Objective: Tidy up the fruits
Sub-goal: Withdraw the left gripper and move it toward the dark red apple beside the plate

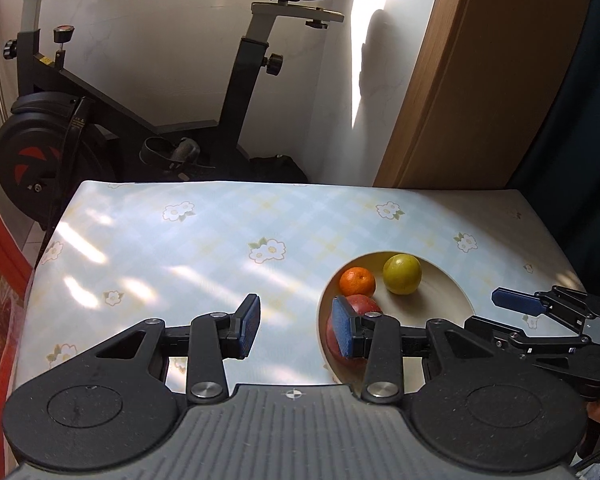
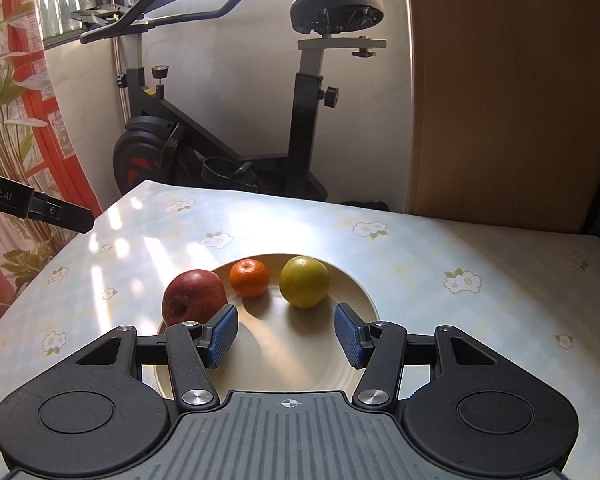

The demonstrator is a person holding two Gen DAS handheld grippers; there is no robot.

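A cream plate (image 2: 364,292) lies on the flowered tablecloth and holds a red apple (image 2: 194,296), a small orange (image 2: 249,277) and a yellow-green round fruit (image 2: 304,281). My right gripper (image 2: 286,334) hangs open over the plate's near half, with only bare plate between its blue pads. The apple sits just beyond its left pad. In the left wrist view my left gripper (image 1: 296,328) is open over the cloth, left of the plate (image 1: 456,292). Its right finger covers part of the apple (image 1: 362,304). The orange (image 1: 357,281) and the green fruit (image 1: 402,274) show fully. The right gripper (image 1: 500,314) reaches in from the right edge.
An exercise bike (image 2: 220,128) stands behind the table's far edge. A wooden panel (image 2: 508,92) leans at the back right, and a red flowered curtain (image 2: 16,112) hangs at the left. The tablecloth (image 1: 160,248) left of the plate carries nothing.
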